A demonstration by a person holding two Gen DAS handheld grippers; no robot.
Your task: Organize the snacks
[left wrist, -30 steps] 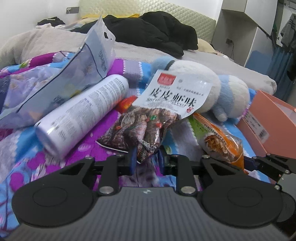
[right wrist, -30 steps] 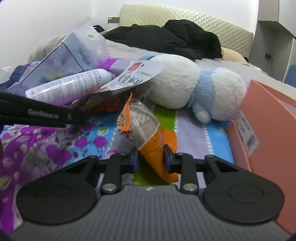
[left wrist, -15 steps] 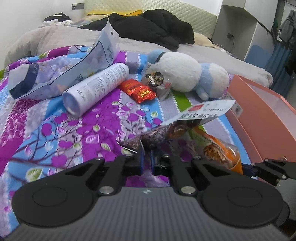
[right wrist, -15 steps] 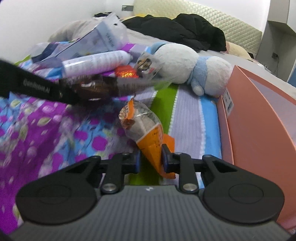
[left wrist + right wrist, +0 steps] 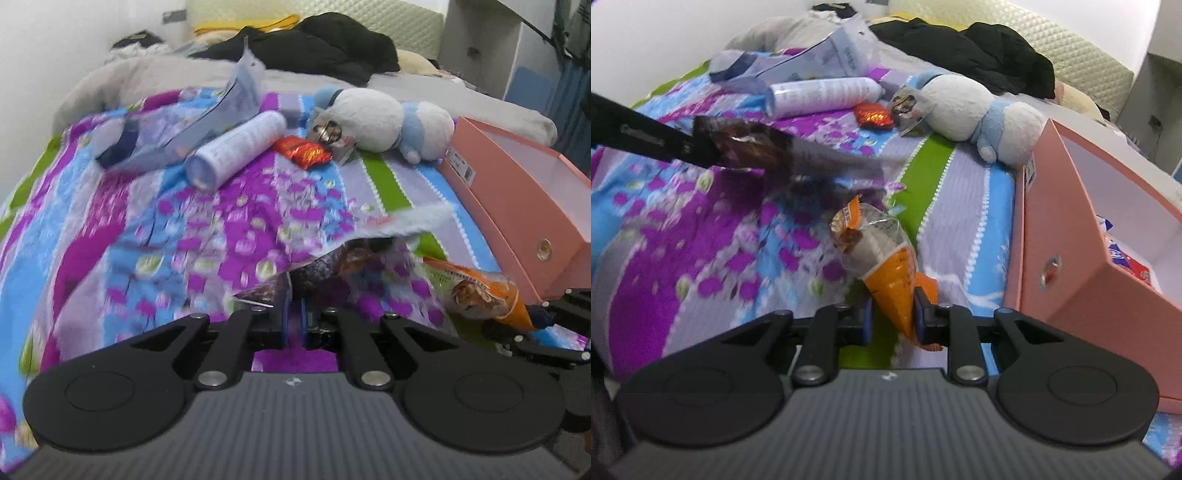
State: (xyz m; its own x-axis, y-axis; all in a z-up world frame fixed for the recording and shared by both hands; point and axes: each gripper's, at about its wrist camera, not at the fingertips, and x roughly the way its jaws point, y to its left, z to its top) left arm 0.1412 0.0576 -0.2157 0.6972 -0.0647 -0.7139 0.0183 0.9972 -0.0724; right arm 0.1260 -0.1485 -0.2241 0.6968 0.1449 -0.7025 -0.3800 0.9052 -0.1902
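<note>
Matte black left gripper [image 5: 293, 320] and right gripper [image 5: 893, 320], each with a ribbed grey housing bearing a small white logo. Round black discs on both sides, angular linkage arms, silver screws at the pivots, blue pads inside the fingers [image 5: 867, 320]. White lettering, too blurred to read, along one outer side.

Glossy crinkled plastic wraps the orange snack packet [image 5: 886, 254]; the plush toy [image 5: 384, 122] looks fuzzy, the pink box [image 5: 1067, 236] matt cardboard, the bedspread [image 5: 207, 221] soft printed cloth.
</note>
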